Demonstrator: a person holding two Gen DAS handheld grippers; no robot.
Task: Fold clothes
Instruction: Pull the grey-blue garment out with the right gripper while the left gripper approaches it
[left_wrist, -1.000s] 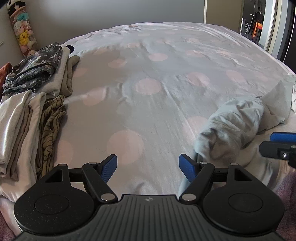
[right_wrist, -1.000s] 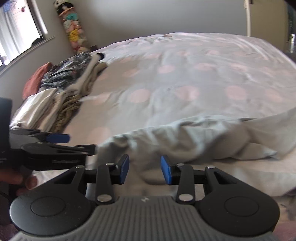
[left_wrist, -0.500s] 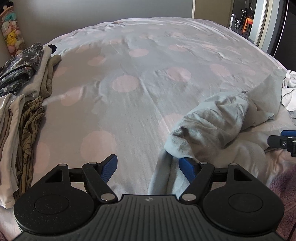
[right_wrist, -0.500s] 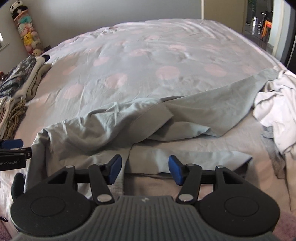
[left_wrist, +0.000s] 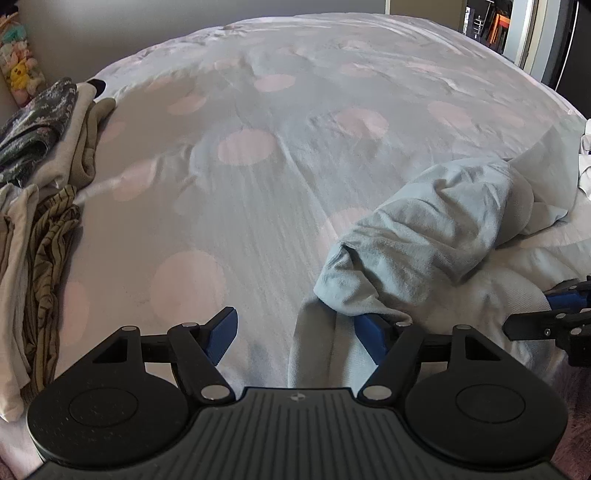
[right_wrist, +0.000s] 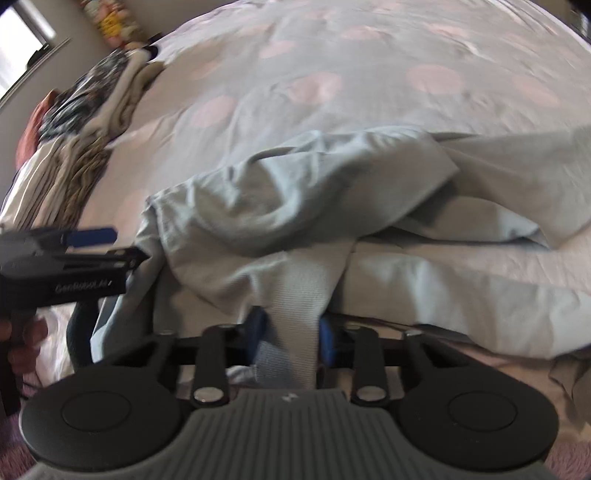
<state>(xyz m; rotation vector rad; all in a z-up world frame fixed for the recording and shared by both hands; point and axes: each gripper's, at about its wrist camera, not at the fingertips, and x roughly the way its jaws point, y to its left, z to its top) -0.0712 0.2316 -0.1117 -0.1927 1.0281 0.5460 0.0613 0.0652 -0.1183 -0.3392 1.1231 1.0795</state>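
Observation:
A crumpled light blue garment lies on the spotted bedspread, near the front edge. My left gripper is open wide and low over the bed. The garment's near edge drapes over its right finger, hiding that blue pad. My right gripper sits at the garment; its jaws are closing with a flat strip of the cloth between the blue pads, not squeezed. The left gripper shows at the left edge of the right wrist view, and the right gripper's tip at the right edge of the left wrist view.
Folded clothes are stacked along the bed's left side: striped and cream pieces, with a dark patterned one farther back. White laundry lies at the right edge. Plush toys hang by the wall. A hand holds the left gripper.
Both grippers came down toward the garment. Its edge now lies over my left gripper's right finger. The right jaws widened, then narrowed around a strip of the cloth.

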